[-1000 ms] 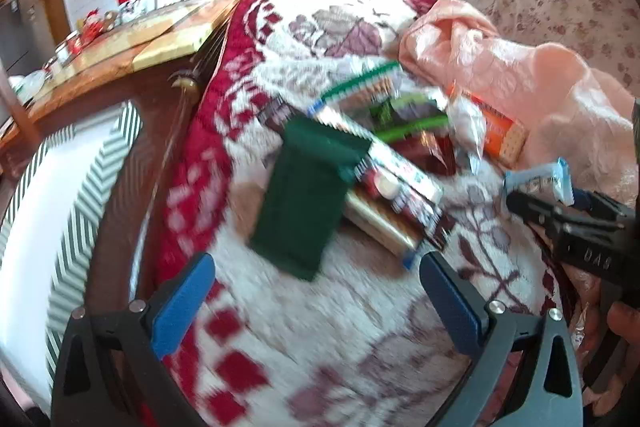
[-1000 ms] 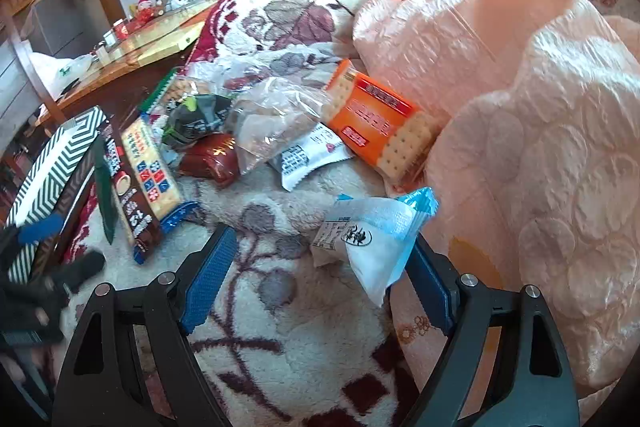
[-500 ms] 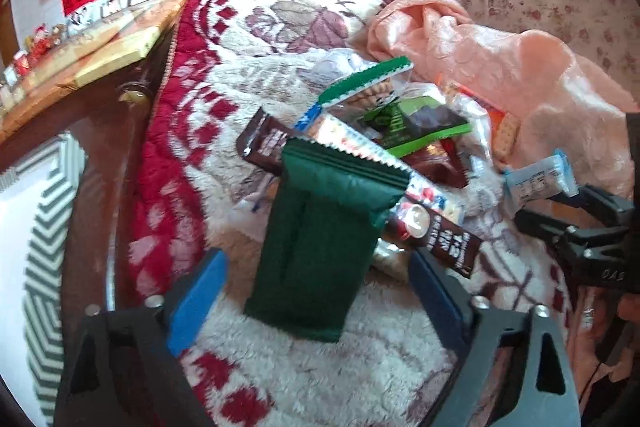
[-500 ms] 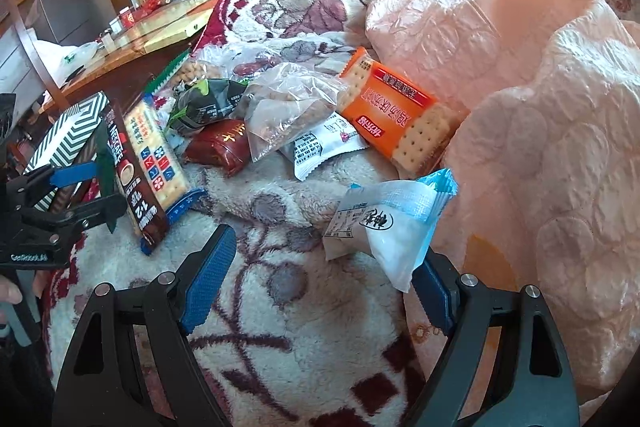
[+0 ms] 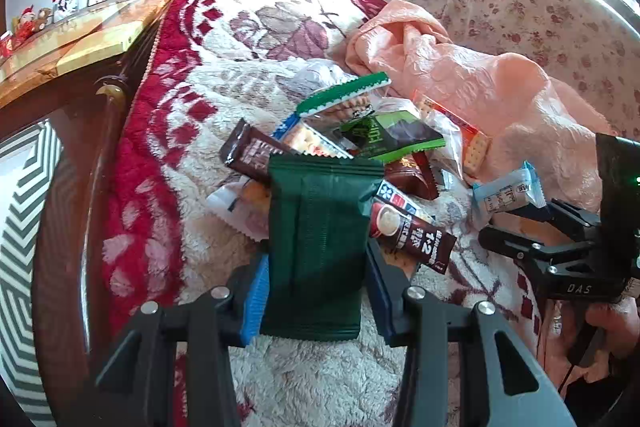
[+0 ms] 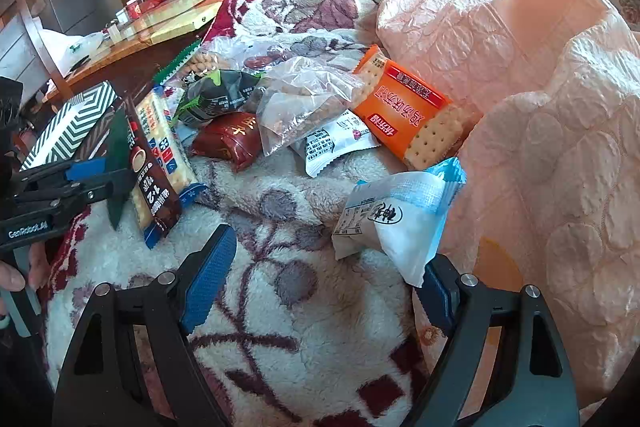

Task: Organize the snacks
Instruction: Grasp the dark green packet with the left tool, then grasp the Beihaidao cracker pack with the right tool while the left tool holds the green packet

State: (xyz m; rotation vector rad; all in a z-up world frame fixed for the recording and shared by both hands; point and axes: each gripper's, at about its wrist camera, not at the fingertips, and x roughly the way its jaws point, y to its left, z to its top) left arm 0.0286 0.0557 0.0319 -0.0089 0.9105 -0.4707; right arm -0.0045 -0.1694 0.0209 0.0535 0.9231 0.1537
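A dark green snack packet lies on the fleece blanket. My left gripper is closing on it, and both blue pads touch its sides. Beyond it sits a pile of snacks: a brown coffee stick, a green-black packet, an orange cracker pack, a clear bag and a red packet. My right gripper stands open over the blanket. A white-and-blue packet rests just ahead of its right finger.
A green-and-white striped box stands off the blanket's left edge, by a dark wooden surface. A crumpled peach quilt rises along the right. A wooden table with small items is at the back left.
My left gripper has come forward over the dark green packet and its jaws have narrowed from wide apart onto the packet's sides. The right gripper has hardly moved.
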